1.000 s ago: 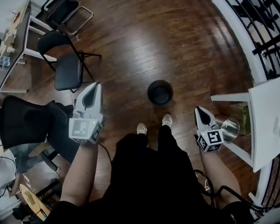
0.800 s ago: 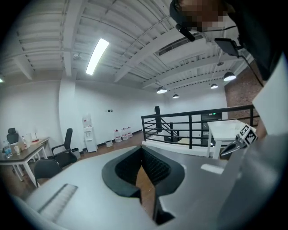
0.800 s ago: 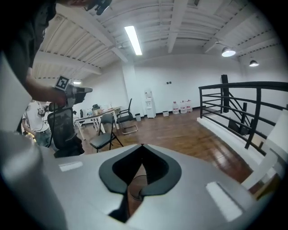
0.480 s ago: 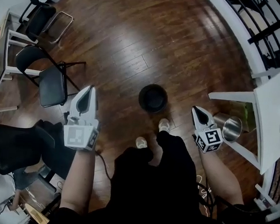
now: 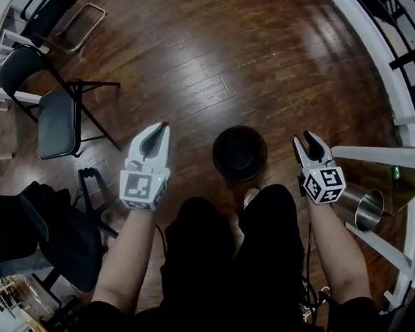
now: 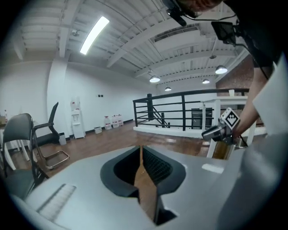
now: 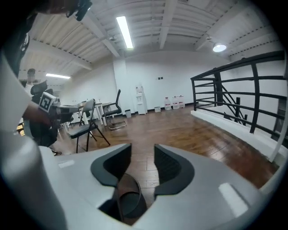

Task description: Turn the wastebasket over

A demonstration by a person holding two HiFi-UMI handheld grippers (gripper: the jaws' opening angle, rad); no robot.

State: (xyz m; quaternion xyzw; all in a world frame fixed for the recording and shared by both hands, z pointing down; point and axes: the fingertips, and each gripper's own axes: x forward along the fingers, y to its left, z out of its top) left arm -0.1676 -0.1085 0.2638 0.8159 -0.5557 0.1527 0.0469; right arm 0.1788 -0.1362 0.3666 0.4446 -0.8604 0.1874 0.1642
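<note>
Both grippers sit lower than a second ago, flanking the upright wastebasket (image 5: pixel 240 152) on the floor (image 5: pixel 200 56); my left gripper (image 5: pixel 161 126) is closed and empty, my right gripper (image 5: pixel 304 137) is opening, gripping nothing

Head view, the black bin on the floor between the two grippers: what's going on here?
A person stands over a black wastebasket that sits upright, mouth up, on the wooden floor. They hold a gripper on each side of it. The left gripper has its jaws together and empty. The right gripper has its jaws apart and opening, with nothing pressed between them. Neither touches the wastebasket, so turning it over has not yet begun.
</note>
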